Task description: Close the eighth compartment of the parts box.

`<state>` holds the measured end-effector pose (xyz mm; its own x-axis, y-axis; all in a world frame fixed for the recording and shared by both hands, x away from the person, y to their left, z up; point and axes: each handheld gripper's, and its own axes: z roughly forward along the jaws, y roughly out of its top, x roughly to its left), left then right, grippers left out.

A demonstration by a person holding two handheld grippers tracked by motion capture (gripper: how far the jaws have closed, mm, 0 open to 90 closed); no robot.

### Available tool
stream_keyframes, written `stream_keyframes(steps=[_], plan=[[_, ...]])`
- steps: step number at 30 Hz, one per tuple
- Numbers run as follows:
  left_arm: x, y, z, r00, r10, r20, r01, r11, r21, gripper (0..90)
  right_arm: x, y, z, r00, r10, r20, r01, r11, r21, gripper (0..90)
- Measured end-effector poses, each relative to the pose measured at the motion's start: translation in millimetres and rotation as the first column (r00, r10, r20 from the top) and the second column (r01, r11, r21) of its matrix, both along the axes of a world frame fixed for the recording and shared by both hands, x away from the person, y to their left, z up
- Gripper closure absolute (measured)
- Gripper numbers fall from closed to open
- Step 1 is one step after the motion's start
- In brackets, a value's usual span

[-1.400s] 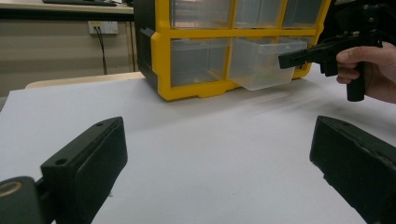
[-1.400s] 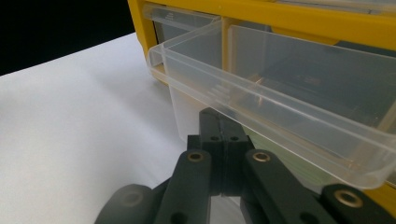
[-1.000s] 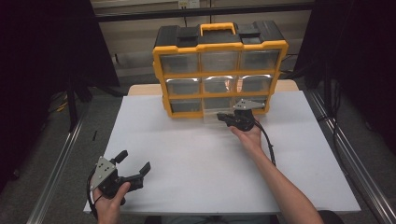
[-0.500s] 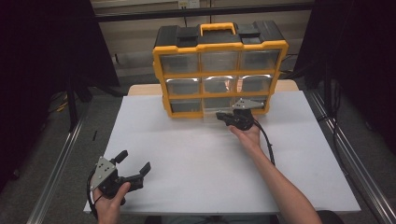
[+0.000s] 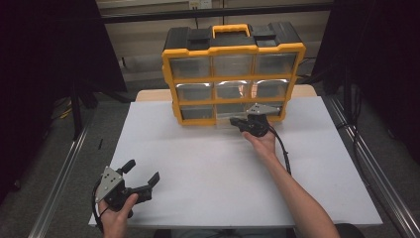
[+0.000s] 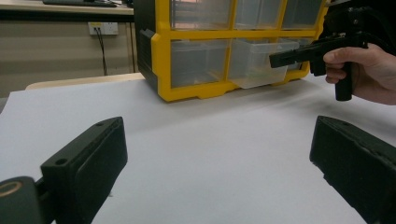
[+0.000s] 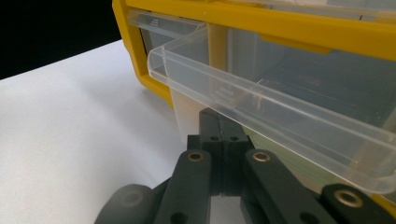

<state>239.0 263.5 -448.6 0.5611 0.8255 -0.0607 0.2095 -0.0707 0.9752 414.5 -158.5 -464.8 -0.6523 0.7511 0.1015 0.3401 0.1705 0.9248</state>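
Yellow organizer at far table edge; right gripper at bottom-middle drawer. Left gripper view: jaws wide apart, nothing between. Right gripper view: jaws closed under clear drawer, which is pulled out.

A white sheet covers the wooden bench. Black curtains hang at both sides, a beige panelled wall stands behind, and grey floor with metal rails lies below.
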Motion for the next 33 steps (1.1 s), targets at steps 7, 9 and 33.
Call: stream_keyframes(steps=[7,9,33], plan=[[0.0,0.5,0.2,1.0,-0.009,0.002,0.009,1.0,0.001,4.2,1.9,0.7,-1.3,1.0,-0.007,-0.001,0.007,0.9999,0.009,90.0],[0.0,0.6,0.0,1.0,-0.004,0.0,0.004,1.0,0.001,4.2,2.7,0.7,-1.0,1.0,-0.004,-0.002,0.004,0.9999,0.011,90.0],[1.2,-0.7,-1.5,0.9999,-0.011,-0.003,0.011,0.9999,-0.006,4.2,13.3,0.5,1.0,0.9998,-0.022,-0.003,0.022,0.9997,-0.011,90.0]])
